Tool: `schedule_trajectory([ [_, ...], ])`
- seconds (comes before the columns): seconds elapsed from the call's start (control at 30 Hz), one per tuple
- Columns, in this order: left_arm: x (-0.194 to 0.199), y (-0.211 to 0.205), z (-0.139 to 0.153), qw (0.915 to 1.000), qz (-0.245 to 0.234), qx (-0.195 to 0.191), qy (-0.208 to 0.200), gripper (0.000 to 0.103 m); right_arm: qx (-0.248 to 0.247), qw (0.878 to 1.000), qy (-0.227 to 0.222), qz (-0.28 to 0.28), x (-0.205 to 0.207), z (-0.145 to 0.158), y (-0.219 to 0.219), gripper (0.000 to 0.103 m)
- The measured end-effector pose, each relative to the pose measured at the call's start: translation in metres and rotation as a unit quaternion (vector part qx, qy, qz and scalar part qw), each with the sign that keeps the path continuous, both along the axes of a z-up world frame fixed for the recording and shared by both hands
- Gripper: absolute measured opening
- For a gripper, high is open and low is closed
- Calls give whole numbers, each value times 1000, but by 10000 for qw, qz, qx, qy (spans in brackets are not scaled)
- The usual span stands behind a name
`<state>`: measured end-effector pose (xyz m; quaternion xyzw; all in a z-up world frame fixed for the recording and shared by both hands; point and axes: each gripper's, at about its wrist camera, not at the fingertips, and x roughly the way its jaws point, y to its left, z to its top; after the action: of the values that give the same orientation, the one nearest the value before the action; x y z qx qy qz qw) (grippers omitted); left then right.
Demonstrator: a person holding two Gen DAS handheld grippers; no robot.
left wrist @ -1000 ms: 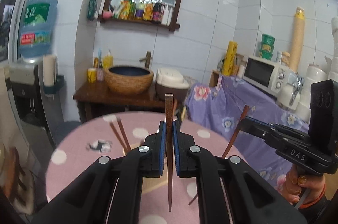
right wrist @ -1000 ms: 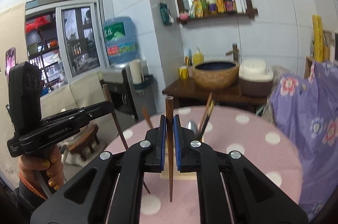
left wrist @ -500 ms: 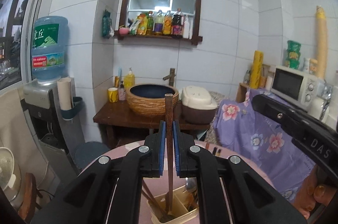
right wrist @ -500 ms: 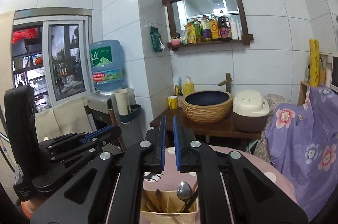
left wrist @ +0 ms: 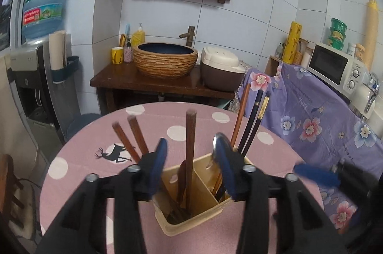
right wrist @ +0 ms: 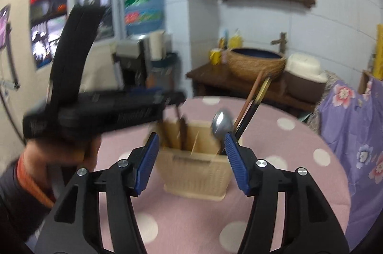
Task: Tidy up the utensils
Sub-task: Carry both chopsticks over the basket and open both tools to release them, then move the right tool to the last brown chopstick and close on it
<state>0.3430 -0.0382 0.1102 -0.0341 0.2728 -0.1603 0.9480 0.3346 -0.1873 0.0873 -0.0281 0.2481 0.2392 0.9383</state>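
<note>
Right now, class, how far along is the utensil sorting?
Done: chopsticks and a spoon stand in the holder. In hand: nothing; the left gripper and right gripper are opening, pads touching nothing. Left: no loose utensils visible on the table.

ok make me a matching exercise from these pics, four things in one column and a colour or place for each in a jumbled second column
Things:
1. utensil holder
2. spoon
3. tablecloth
4. gripper pads

Colour or place:
A. blue
B. pink with white dots
C. cream, standing on the table
D. silver, bowl end up in the holder

Pairs: 1-C, 2-D, 3-B, 4-A
</note>
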Motion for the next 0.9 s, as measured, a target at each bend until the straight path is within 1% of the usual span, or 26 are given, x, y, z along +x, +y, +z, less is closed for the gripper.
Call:
schedule_trajectory([
  [0.1,-5,3,-7,10000,49,38,19,58,70,9990,403,173,-7,-35,-2,58],
  [0.17,-12,5,-10,9999,108,36,-56,60,358,9978,511,235,-15,-67,-5,58],
  [0.2,-17,8,-12,9999,141,-7,-81,62,512,9971,519,229,-17,-81,-6,58],
  [0.27,-24,13,-15,9997,192,-126,-90,63,883,9953,362,150,-21,-100,-9,58],
  [0.3,-27,14,-15,9997,188,-127,-98,64,946,9950,291,122,-21,-105,-9,58],
  [0.4,-42,17,-13,9992,275,39,-275,65,1360,9907,-87,-50,-22,-114,-13,60],
  [0.47,-52,18,-9,9987,274,64,-415,67,1500,9886,-17,-142,-18,-121,-14,61],
  [0.53,-60,20,-6,9985,230,-54,-491,68,1433,9894,11,-236,-13,-125,-13,61],
  [0.57,-64,20,-4,9982,200,-141,-540,69,1340,9902,-75,-379,-10,-123,-12,61],
  [0.63,-70,17,-2,9978,137,-228,-604,72,1310,9903,-196,-417,-3,-117,-12,62],
  [0.67,-73,16,-1,9977,105,-237,-628,73,1292,9905,-246,-404,-3,-114,-11,66],
  [0.7,-77,14,-1,9976,78,-238,-646,74,1254,9910,-272,-368,-2,-110,-11,73],
  [0.73,-80,13,-1,9976,57,-236,-649,75,1164,9924,-281,-270,-4,-107,-9,76],
  [0.8,-90,14,-4,9977,5,-238,-635,77,963,9952,-171,49,-7,-103,-8,77],
  [0.87,-100,20,-8,9977,8,-277,-626,81,740,9958,66,536,-12,-98,-6,77],
  [0.9,-105,24,-12,9977,26,-310,-607,83,650,9934,259,908,-17,-96,-4,77],
])
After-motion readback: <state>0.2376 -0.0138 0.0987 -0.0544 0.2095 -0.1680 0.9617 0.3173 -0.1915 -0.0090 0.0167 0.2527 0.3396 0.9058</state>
